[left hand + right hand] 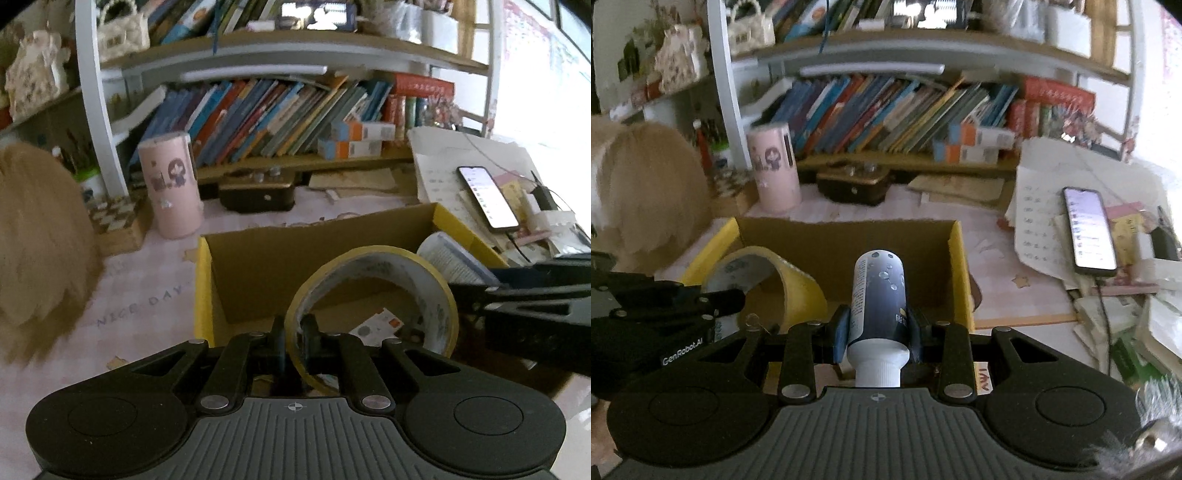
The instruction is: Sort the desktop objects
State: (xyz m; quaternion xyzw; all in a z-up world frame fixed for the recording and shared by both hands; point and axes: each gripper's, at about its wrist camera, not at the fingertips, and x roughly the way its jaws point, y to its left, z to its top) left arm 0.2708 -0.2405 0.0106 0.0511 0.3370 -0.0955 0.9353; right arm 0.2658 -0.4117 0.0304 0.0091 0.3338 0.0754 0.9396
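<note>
A cluttered desk backed by a bookshelf [280, 114] full of leaning books fills both wrist views. The landmark is an open cardboard box [207, 280] with yellow outer walls, sitting on the pink desk mat near the middle. Behind the box to its left stands a pink cylindrical container [171, 184], and to the box's right a lit phone [487, 197] lies on a heap of papers. Over the box's near edge, the left gripper [294, 341] has its jaws nearly together, pinching the wall of a yellow tape roll [373, 314] that hangs above the box's interior. Beside it, also above the box's near side, the right gripper [877, 332] is clamped around a dark tube with a white cap [877, 302], cap end toward the camera.
</note>
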